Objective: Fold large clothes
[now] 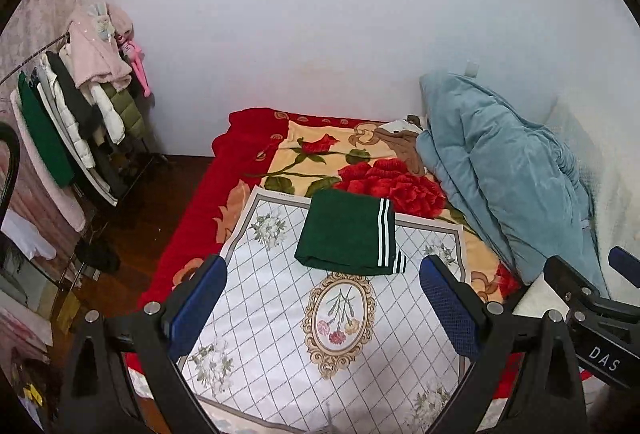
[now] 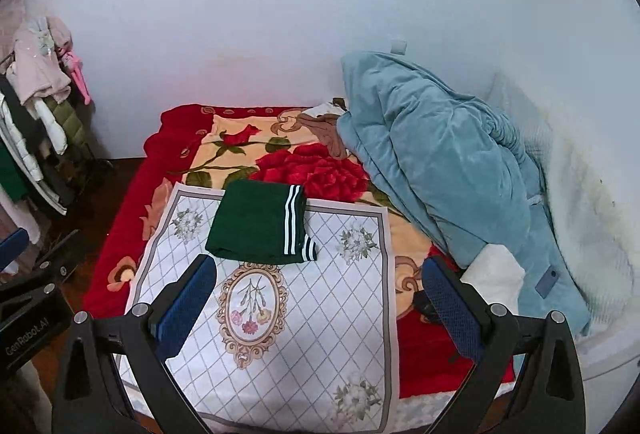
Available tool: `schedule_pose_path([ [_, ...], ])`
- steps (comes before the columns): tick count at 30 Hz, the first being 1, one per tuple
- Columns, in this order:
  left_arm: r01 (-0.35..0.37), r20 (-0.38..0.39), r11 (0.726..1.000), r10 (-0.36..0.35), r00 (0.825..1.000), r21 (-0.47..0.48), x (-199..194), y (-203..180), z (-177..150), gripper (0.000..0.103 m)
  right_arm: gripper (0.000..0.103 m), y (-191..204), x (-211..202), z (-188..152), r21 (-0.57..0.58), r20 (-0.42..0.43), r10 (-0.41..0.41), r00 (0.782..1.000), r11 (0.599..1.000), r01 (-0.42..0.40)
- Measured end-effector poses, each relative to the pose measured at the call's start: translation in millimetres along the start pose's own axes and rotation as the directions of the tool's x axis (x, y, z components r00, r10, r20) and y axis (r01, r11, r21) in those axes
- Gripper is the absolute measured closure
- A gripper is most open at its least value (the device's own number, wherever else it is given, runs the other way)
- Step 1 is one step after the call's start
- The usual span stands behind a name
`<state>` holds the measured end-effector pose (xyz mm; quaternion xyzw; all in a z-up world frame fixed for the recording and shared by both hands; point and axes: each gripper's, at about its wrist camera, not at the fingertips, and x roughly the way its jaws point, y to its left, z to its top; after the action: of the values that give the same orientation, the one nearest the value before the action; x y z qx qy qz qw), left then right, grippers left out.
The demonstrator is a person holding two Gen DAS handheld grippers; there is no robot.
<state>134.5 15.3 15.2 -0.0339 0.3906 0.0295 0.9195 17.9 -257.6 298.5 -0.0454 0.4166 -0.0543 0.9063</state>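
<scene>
A dark green garment (image 1: 344, 234) (image 2: 260, 230) with white stripes along its right edge lies folded into a neat rectangle. It rests at the far end of a white patterned mat (image 1: 280, 334) (image 2: 304, 346) spread on the bed. My left gripper (image 1: 322, 286) hangs open above the mat, short of the garment, with nothing between its blue pads (image 1: 196, 306). My right gripper (image 2: 318, 286) is also open and empty, held back above the mat's near half. The right gripper's body (image 1: 592, 314) shows at the right edge of the left wrist view.
The bed has a red floral blanket (image 1: 360, 170) (image 2: 312, 162). A bulky blue quilt (image 1: 508, 174) (image 2: 448, 170) is piled along the right by the wall. A clothes rack (image 1: 76, 106) with several hanging coats stands left, across dark wood floor (image 1: 152, 202).
</scene>
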Motion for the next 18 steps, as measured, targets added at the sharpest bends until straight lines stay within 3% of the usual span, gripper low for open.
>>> schedule_pose_path([
  [18,-0.018,-0.005,1.000,0.018,1.000,0.009,-30.6,-1.9,-15.2,0.005,0.000,-4.0,-33.1,-7.8,-0.041,0.007,-0.004,1.000,0.999,0.005],
])
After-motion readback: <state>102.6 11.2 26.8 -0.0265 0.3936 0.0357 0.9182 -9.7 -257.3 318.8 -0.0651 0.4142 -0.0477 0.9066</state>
